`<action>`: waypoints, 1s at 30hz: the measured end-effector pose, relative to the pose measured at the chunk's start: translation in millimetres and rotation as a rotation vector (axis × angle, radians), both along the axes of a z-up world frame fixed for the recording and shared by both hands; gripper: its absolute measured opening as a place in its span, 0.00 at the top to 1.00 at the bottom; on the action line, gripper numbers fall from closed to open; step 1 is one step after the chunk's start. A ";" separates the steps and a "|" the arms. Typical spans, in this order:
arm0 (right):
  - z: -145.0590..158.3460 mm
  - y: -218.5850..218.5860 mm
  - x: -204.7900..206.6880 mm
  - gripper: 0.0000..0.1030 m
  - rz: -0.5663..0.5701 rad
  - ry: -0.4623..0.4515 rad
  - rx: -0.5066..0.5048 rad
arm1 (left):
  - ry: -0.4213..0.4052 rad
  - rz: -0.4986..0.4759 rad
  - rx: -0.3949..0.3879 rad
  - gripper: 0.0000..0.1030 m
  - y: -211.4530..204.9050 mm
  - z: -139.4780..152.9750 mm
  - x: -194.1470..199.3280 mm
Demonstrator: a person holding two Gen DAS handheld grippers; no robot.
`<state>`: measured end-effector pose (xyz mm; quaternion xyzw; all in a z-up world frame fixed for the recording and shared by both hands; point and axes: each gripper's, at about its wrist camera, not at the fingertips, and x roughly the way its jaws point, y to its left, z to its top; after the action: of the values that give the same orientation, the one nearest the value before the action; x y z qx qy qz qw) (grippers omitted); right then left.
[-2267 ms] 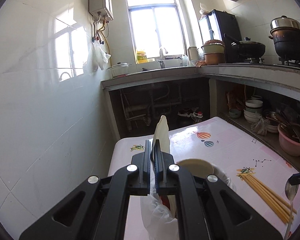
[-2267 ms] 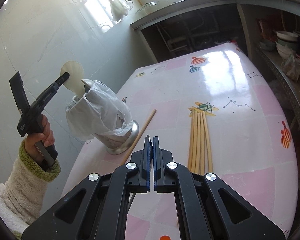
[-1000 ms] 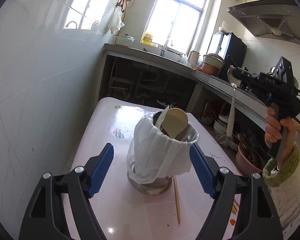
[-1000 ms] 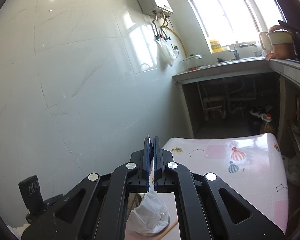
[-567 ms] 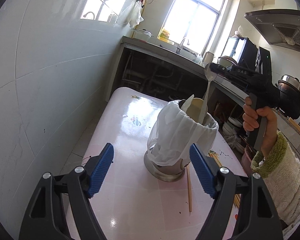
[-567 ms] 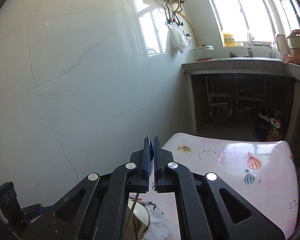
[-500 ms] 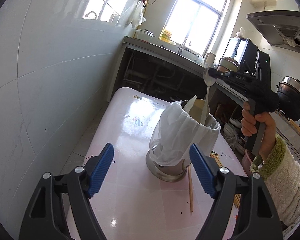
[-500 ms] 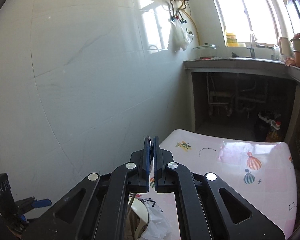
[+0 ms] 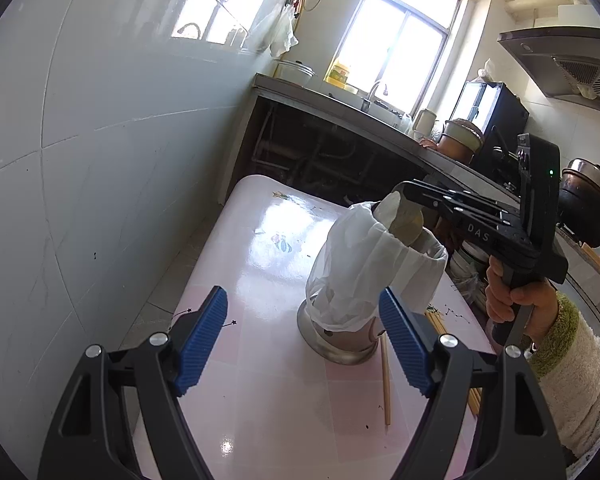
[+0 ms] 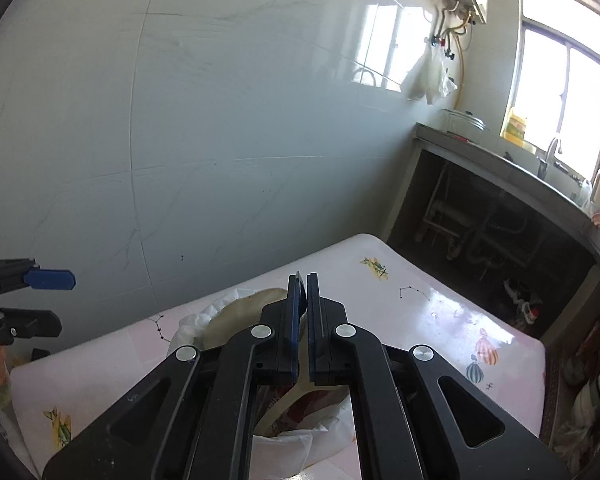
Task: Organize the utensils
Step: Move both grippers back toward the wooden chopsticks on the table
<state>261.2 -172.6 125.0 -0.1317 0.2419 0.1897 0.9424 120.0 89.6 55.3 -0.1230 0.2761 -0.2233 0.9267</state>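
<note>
A steel holder lined with a white plastic bag (image 9: 374, 268) stands on the pink patterned table (image 9: 268, 360). A pale rice paddle (image 9: 402, 214) sticks out of it. My right gripper (image 9: 411, 193), held by a hand in a cream sleeve, hovers over the holder's rim, shut on a metal spoon (image 9: 396, 191). The spoon's handle hangs down into the holder, hidden behind the paddle. In the right wrist view the right gripper (image 10: 303, 280) points down over the bag (image 10: 198, 322) and paddle (image 10: 244, 310). My left gripper (image 9: 302, 340) is open, short of the holder and holding nothing.
One chopstick (image 9: 386, 380) lies by the holder's base, a bundle of chopsticks (image 9: 436, 320) behind it. A tiled wall (image 9: 100, 200) runs along the table's left side. Beyond the table are a counter with a sink (image 9: 376, 100), and pots (image 9: 588, 196) at right.
My left gripper let go of the paddle, opened and drew back. My right gripper came over the holder and sank, lowering the spoon's handle into it.
</note>
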 end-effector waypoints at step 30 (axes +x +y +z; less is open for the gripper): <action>-35.7 -152.6 -112.8 0.58 -0.444 0.312 0.472 | 0.021 -0.173 0.189 0.21 -77.2 -20.5 -9.9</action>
<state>148.4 -325.2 89.2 0.1760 0.3551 0.0487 0.9168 110.1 12.3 34.9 -0.0132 0.3150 -0.2744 0.9085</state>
